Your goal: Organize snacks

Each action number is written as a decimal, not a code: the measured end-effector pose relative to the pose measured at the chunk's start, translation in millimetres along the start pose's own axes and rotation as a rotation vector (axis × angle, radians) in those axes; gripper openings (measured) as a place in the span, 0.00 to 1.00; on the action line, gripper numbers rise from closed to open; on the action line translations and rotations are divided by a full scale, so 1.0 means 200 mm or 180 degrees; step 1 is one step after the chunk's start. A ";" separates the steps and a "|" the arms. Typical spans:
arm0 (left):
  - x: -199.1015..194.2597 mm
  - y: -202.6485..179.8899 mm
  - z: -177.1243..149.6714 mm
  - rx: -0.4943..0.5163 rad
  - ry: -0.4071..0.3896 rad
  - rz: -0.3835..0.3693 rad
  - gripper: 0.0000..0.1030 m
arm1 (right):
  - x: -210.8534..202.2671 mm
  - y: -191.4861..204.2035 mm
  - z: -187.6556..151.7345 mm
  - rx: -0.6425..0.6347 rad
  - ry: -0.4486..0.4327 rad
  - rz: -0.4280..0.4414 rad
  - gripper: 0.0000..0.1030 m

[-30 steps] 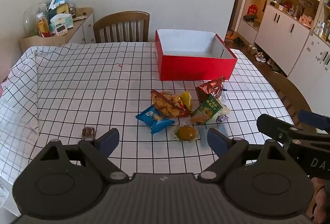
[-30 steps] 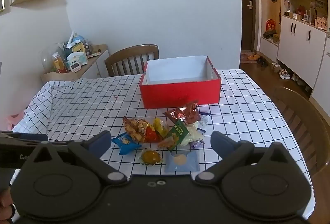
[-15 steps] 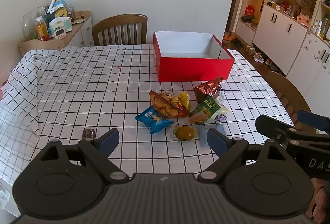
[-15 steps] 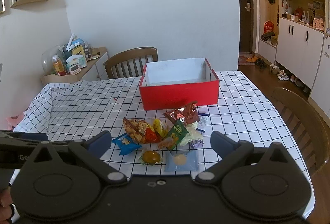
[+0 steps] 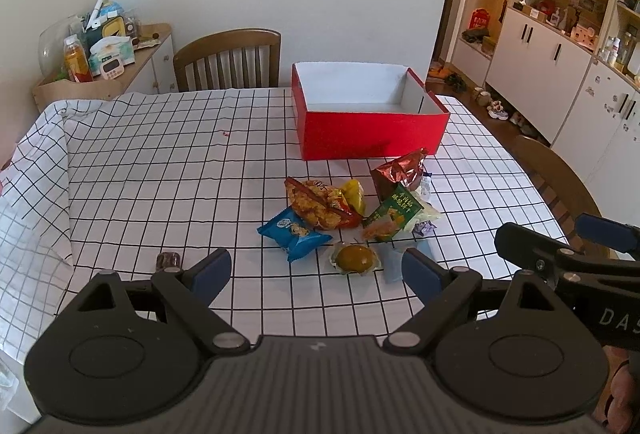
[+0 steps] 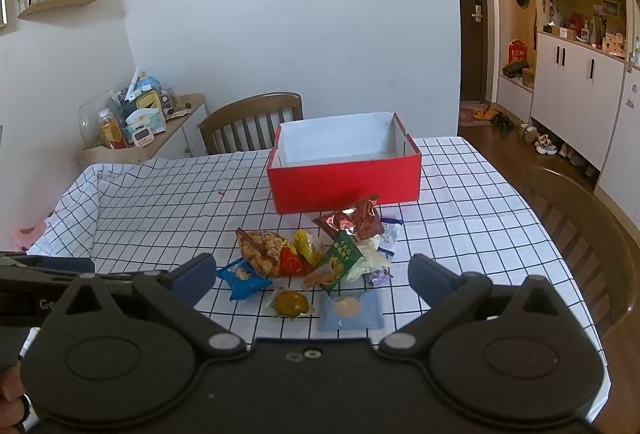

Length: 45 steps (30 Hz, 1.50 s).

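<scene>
Lying in a loose cluster on the desk (image 5: pixel 160 170), just in front of the open red cardboard box (image 5: pixel 370 132), the snacks are all small sealed packets; the box looks empty inside; both grippers hover short of the cluster, on the side away from the box, the left gripper (image 5: pixel 316 268) and the right gripper (image 6: pixel 312 274) each with jaws spread wide and holding nothing. The blue crinkly foil pouch (image 5: pixel 294 233) sits at the cluster's left edge, farthest from the box with the round yellow cake in clear wrap (image 5: pixel 355 258); the orange-and-red chip bag (image 5: pixel 320 204) and the shiny brown foil bag (image 5: pixel 400 174) lie nearer the box. These packets are likely light, air-puffed and slippery, with brittle contents; a pinch across a flat crimped end seam should hold better than squeezing the belly. The cake probably crushes easily, so its wrapper edge is the safer hold. A pale blue flat sachet (image 6: pixel 352 310) lies beside it; thin and flush to the cloth, it may be awkward to lift.
</scene>
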<state>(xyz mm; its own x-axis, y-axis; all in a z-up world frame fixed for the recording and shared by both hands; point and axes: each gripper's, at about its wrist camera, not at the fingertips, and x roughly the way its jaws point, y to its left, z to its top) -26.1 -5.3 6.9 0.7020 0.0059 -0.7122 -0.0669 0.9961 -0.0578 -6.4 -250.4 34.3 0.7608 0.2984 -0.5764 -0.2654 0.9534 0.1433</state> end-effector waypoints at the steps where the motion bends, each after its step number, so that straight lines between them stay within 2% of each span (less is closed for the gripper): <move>1: 0.00 0.00 0.00 -0.0001 0.0001 -0.0001 0.90 | 0.00 0.00 0.00 0.0000 -0.0003 -0.0001 0.99; 21: 0.13 0.09 0.01 -0.0131 0.0181 0.0037 0.90 | 0.12 0.06 0.02 -0.0190 0.0083 0.0079 0.96; 29: 0.28 0.28 -0.03 -0.0531 0.0357 0.0210 0.90 | 0.31 0.12 0.01 -0.0342 0.0240 0.0268 0.94; 37: 0.41 0.49 -0.07 -0.0930 0.0300 0.0473 0.90 | 0.57 0.17 -0.02 -0.0377 0.0484 0.0454 0.90; 45: 0.55 0.69 -0.12 -0.1228 0.0309 0.0580 0.90 | 0.81 0.25 -0.06 -0.0473 0.0577 0.0491 0.83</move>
<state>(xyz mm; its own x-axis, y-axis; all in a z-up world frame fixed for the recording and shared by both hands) 25.2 131.7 -95.8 0.5857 0.1518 -0.7962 -0.4563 0.8736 -0.1691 96.8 -155.5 -62.6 0.5898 0.4141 -0.6933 -0.4641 0.8764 0.1286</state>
